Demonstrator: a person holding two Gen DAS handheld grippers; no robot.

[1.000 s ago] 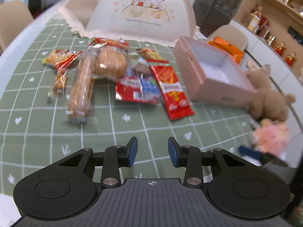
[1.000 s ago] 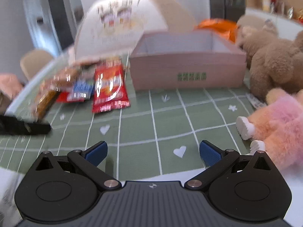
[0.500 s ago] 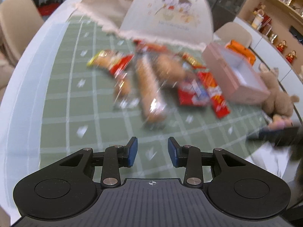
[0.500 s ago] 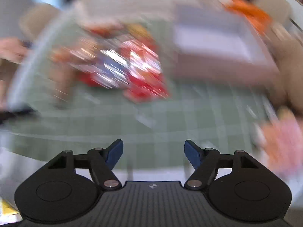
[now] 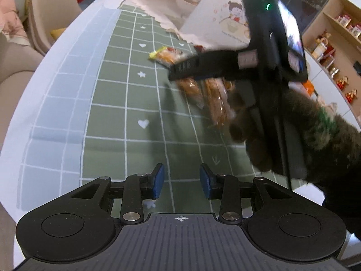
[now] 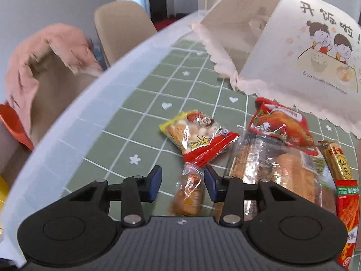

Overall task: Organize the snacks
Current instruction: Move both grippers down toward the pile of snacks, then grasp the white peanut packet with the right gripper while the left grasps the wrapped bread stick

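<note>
Closing right gripper [image 6: 182, 181], now over snacks [image 6: 189, 189]

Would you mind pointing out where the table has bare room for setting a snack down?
Bare green checked tablecloth lies between the white table edge and the yellow-and-red snack packet. It is crowded from that packet rightwards to the clear-wrapped bread, up to the cartoon-printed food cover.

My right claw [image 6: 182, 184] has just been closing, its blue pads now partly apart above a small clear-wrapped orange snack [image 6: 189, 192] on the green checked bench [image 6: 126, 122]. I can't tell whether they touch it. Beyond lies a yellow-red packet [image 6: 198, 135], with a long clear bread pack [image 6: 277, 171] just beside.
</note>
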